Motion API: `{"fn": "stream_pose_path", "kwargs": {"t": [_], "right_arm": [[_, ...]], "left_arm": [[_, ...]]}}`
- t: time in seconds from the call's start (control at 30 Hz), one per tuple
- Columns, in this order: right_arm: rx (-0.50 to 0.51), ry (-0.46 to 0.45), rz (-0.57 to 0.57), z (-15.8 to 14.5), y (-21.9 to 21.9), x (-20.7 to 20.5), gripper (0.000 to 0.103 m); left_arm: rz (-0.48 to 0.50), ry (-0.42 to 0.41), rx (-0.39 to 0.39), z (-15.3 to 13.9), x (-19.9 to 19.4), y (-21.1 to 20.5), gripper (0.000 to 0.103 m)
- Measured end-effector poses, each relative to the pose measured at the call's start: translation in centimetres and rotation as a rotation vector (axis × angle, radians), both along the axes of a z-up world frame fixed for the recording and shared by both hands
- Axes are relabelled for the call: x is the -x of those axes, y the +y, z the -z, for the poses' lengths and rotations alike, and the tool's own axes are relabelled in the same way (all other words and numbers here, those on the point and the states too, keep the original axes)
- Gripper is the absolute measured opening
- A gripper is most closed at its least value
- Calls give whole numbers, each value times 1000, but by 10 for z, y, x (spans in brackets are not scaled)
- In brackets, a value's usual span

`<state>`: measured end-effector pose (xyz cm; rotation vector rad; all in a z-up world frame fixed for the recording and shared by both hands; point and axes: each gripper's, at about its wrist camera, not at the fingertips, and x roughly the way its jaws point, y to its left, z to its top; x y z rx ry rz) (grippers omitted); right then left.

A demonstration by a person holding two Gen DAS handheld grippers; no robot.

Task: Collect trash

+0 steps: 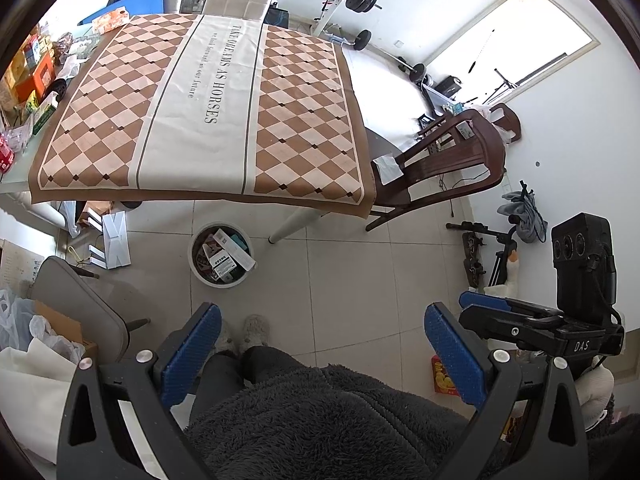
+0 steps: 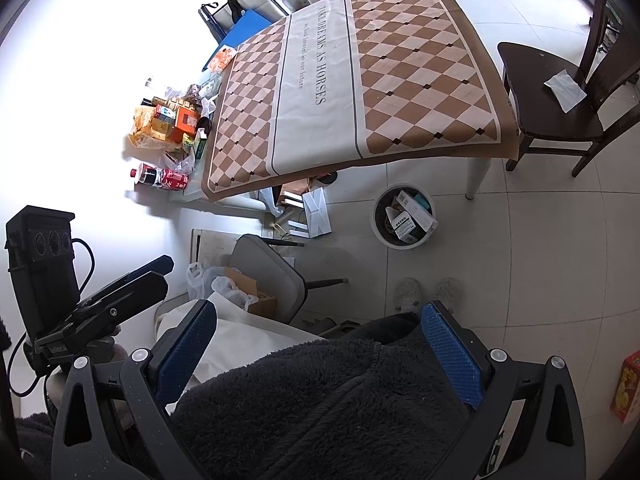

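A round white trash bin point(image 1: 221, 255) stands on the tiled floor by the table leg, holding several small boxes; it also shows in the right wrist view point(image 2: 404, 222). My left gripper point(image 1: 322, 332) is open and empty, held high above the person's lap, well back from the bin. My right gripper point(image 2: 320, 332) is open and empty too, also over the lap. The right gripper shows at the right of the left wrist view point(image 1: 492, 304), and the left gripper at the left of the right wrist view point(image 2: 156, 270).
A table with a checkered brown cloth point(image 1: 208, 108) lies ahead, with snack boxes and bottles point(image 2: 168, 128) heaped at its left end. A dark wooden chair point(image 1: 444, 168) with a paper on its seat point(image 2: 564, 86) stands right. A grey chair point(image 2: 268, 268) and bags stand left. A red box point(image 2: 626, 388) lies on the floor.
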<state>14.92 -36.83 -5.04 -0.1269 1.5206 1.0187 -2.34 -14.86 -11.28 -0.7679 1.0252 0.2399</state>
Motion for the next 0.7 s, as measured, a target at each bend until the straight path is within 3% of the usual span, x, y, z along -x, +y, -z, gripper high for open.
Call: {"fn": "stream_pose_path", "kwargs": {"t": [0.7], "right_arm": [[3,0,-1,0,-3,5,103]], "left_arm": [[24,-3,6,1,1,-4,103]]}}
